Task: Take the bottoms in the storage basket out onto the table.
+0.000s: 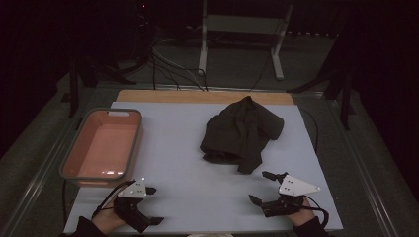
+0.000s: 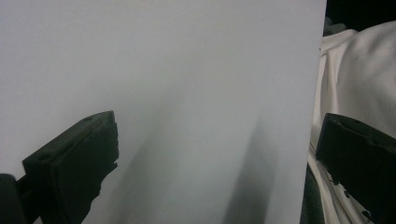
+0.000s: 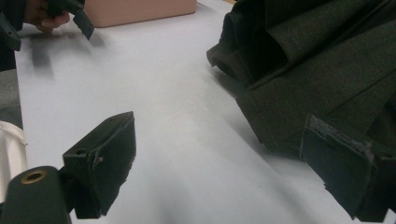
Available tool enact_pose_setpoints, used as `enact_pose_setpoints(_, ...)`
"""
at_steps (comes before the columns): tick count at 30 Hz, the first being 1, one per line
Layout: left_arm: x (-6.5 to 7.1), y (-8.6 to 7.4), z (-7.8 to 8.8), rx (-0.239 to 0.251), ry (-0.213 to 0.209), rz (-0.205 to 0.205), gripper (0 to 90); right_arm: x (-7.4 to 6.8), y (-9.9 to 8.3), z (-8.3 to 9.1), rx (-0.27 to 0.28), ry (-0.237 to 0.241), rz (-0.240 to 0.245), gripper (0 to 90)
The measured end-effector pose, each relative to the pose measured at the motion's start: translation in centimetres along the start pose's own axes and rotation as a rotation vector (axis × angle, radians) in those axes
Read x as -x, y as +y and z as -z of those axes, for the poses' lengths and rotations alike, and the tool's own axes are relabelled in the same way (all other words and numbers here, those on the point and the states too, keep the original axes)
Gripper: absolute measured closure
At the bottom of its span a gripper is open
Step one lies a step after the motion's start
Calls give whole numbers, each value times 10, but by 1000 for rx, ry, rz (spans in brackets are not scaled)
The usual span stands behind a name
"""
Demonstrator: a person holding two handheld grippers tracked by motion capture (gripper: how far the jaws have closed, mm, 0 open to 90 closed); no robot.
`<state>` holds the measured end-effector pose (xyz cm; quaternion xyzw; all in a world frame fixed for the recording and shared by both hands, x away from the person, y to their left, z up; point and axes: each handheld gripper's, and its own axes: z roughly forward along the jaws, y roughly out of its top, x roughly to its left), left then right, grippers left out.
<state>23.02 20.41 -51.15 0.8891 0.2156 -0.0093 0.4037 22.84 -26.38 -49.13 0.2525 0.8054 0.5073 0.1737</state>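
Grippers first: I've got my left gripper point(image 1: 152, 205) down at the near left corner of the table point(image 1: 173, 163), jaws spread wide with nothing between them, and in the left gripper view it's just bare white tabletop between the two black jaws, with the table's edge and some pale cloth off to one side. My right gripper point(image 1: 262, 186) is at the near right, jaws also wide apart and empty, sitting just short of the dark garment point(image 1: 242, 132). That garment is a crumpled dark heap lying on the far right half of the table, with one flap of it trailing toward me. In the right gripper view the garment point(image 3: 317, 79) is really close, folds and a hem edge running right up beside one jaw, though I can't tell if that jaw is actually touching the fabric or just next to it. Over on the left side there's a pinkish tub point(image 1: 103, 147) with a grey rim, sitting at the table's left edge, well apart from the garment. My left hand point(image 1: 106, 217) is wrapped around its gripper near the tub's front corner.
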Motion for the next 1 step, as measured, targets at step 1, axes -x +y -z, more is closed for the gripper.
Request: enact_pose_setpoints(1, 0, 0, 0, 0, 0, 1, 4, 0, 0, 0, 0, -1, 0, 105)
